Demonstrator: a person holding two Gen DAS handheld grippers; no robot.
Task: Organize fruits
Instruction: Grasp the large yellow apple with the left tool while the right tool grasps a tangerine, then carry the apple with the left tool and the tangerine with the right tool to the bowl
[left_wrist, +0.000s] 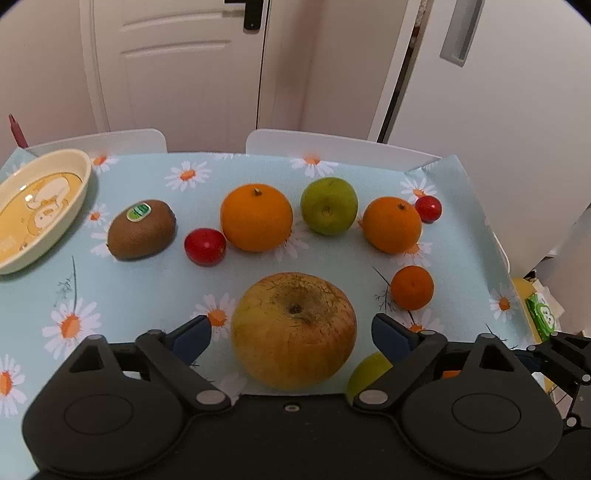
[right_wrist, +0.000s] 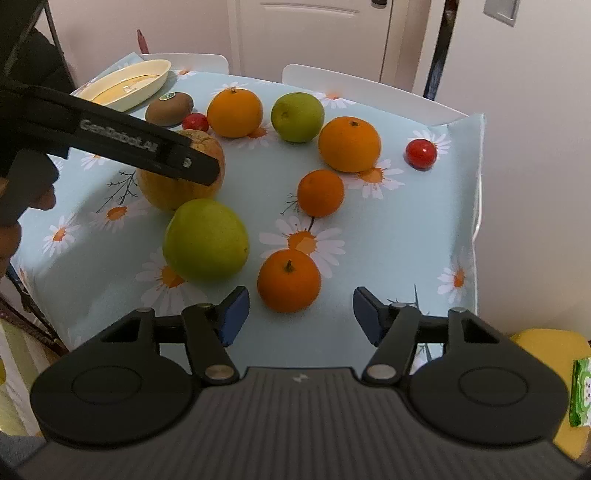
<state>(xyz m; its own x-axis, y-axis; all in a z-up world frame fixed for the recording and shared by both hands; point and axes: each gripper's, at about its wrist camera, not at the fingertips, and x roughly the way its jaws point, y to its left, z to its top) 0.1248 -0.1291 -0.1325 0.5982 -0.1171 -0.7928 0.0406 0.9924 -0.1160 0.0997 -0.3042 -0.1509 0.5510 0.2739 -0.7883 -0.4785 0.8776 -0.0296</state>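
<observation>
My left gripper (left_wrist: 291, 332) is open, its jaws on either side of a big yellow-brown apple (left_wrist: 293, 330) without touching it; that apple also shows in the right wrist view (right_wrist: 177, 188), partly behind the left gripper. My right gripper (right_wrist: 301, 310) is open just in front of a small orange (right_wrist: 289, 280). A green apple (right_wrist: 206, 239) lies to its left. Beyond lie a kiwi (left_wrist: 142, 229), two big oranges (left_wrist: 256, 218) (left_wrist: 392, 224), a green apple (left_wrist: 328, 210), a small orange (left_wrist: 412, 287) and two red cherry tomatoes (left_wrist: 205, 246) (left_wrist: 428, 208).
A cream oval dish (left_wrist: 79, 201) stands at the far left of the daisy-print tablecloth (left_wrist: 147, 288). Two white chair backs (left_wrist: 332, 146) stand behind the table. The table's right edge (right_wrist: 476, 221) drops off beside a wall. A green packet (right_wrist: 581, 391) lies at lower right.
</observation>
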